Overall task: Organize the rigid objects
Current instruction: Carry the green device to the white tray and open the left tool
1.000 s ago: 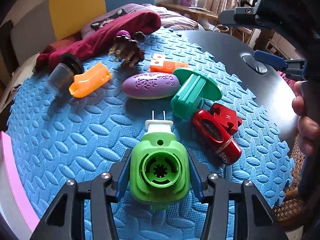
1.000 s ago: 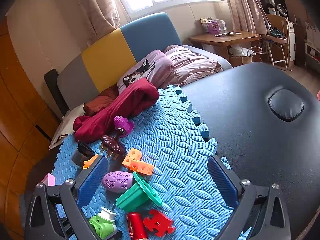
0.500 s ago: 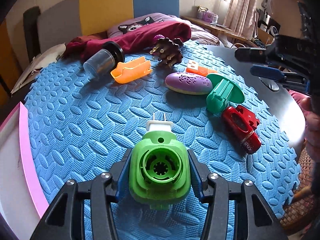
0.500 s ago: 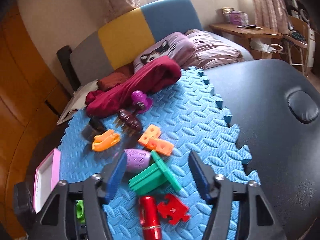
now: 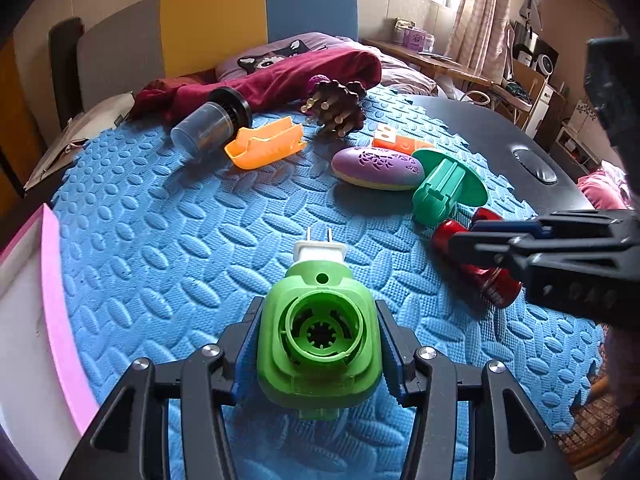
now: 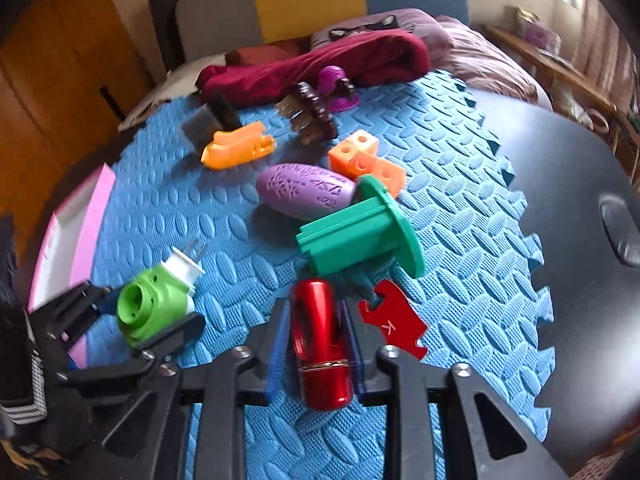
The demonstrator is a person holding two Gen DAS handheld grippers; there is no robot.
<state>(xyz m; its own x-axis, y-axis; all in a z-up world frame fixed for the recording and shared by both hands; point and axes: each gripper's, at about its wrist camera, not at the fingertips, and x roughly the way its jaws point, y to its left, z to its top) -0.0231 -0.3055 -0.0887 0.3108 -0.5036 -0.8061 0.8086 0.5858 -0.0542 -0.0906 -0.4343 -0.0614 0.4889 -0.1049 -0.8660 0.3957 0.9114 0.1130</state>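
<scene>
My left gripper (image 5: 318, 340) is shut on a green plug-in device (image 5: 318, 336) with a white two-pin plug, held just above the blue foam mat (image 5: 160, 240); it also shows in the right wrist view (image 6: 154, 308). My right gripper (image 6: 316, 344) has its blue pads tight against both sides of a red metallic cylinder (image 6: 322, 340) lying on the mat. In the left wrist view the right gripper (image 5: 560, 256) covers most of the red cylinder (image 5: 460, 236).
On the mat lie a red puzzle piece (image 6: 394, 324), a green flanged spool (image 6: 360, 232), a purple oval case (image 6: 306, 190), orange blocks (image 6: 366, 160), an orange boat shape (image 6: 238, 150), a brown brush (image 6: 312, 114) and a clear jar (image 5: 208, 124). A pink-edged box (image 5: 36, 320) sits left.
My right gripper has come down to the mat and closed around the red cylinder. My left gripper has kept hold of the green plug-in device and swung left towards the pink-edged box.
</scene>
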